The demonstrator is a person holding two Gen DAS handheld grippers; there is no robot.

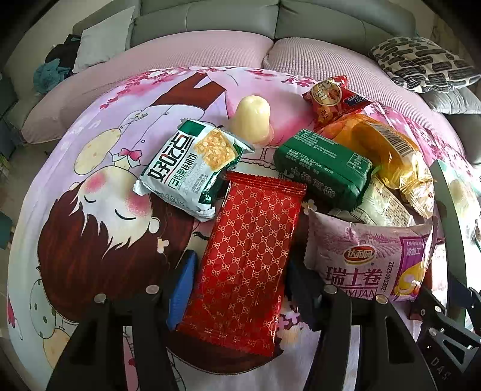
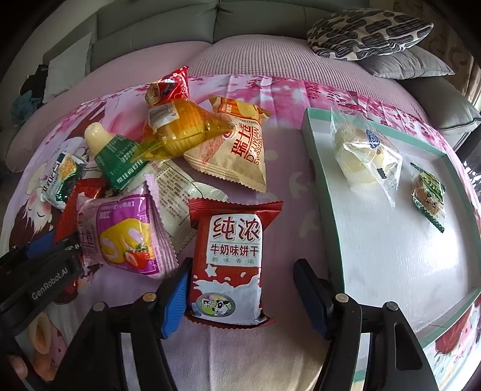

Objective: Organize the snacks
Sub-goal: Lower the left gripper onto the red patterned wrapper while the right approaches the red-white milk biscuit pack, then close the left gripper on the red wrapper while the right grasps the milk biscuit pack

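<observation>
Your left claw [image 1: 240, 288] grips the red packet [image 1: 243, 264] at lower centre, while your right claw [image 2: 240, 297] straddles the milk biscuit pack [image 2: 230, 264], its grip unclear.

A grey sofa [image 1: 210, 18] curves across the back, its seat under a pink textured cover [image 1: 315, 60]. A black-and-white patterned cushion [image 2: 366, 31] lies on a grey cushion [image 2: 409, 66] at the right. A pale pillow [image 1: 103, 39] and dark clothes [image 1: 57, 64] sit at the left. Soft daylight fills the room.

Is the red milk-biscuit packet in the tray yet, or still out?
Out. The milk-biscuit packet lies on the cloth left of the tray.
</observation>
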